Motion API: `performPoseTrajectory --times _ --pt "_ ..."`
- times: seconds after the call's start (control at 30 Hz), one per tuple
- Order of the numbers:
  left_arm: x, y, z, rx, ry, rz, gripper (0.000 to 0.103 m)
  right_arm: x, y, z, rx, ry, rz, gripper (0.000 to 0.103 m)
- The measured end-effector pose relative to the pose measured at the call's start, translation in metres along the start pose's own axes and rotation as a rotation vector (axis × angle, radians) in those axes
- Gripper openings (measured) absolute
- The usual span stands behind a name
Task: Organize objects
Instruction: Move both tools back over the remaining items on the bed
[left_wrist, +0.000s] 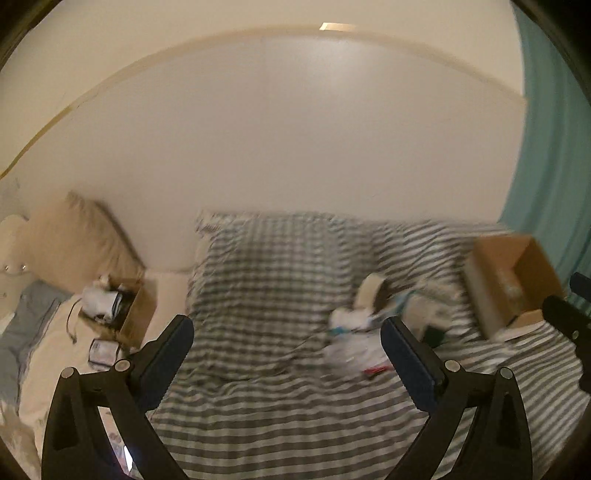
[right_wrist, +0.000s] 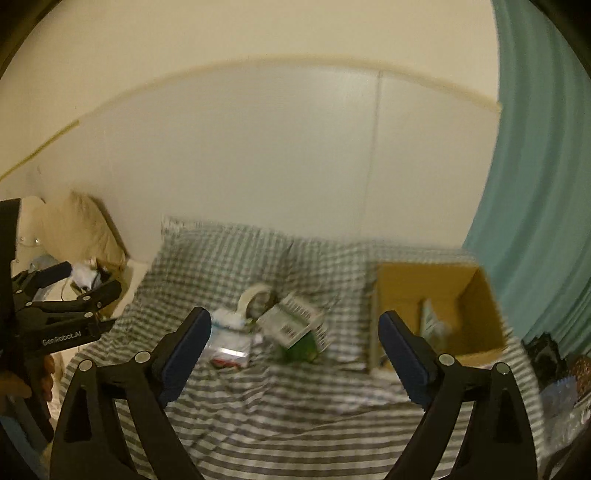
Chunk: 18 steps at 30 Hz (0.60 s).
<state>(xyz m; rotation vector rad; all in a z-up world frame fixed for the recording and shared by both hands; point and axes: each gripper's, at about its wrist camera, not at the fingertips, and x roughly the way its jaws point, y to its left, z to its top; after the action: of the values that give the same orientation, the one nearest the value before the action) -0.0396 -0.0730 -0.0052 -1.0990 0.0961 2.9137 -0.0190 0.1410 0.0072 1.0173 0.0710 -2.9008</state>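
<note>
With both the left gripper and right gripper spread empty, the stiff tape roll left of the cardboard box looked light, best pinched across its rim.

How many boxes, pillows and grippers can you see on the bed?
Cardboard boxes: 2, one on the right, one on the left
Pillows: 1, beige
Hand-held grippers: 2, left and right, both open and empty
Total: 5

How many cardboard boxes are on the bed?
2: one cardboard box at the left by the beige pillow, one open box at the right near the teal curtain.
</note>
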Motion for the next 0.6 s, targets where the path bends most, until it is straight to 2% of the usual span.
performPoseTrajectory --times 0.13,0.27,0.6 --pt "0.042 0.013 -0.025 0.009 0.072 0.062 0.103 0.057 0.03 -0.022 -0.029 0.11 0.01 0.092" --pt "0.073 0.023 -0.044 0.029 0.125 0.099 0.103 0.102 0.044 -0.044 -0.037 0.181 0.031 0.092" --pt "0.124 0.048 -0.071 -0.027 0.228 0.094 0.103 0.187 0.077 -0.069 0.009 0.286 0.113 0.093"
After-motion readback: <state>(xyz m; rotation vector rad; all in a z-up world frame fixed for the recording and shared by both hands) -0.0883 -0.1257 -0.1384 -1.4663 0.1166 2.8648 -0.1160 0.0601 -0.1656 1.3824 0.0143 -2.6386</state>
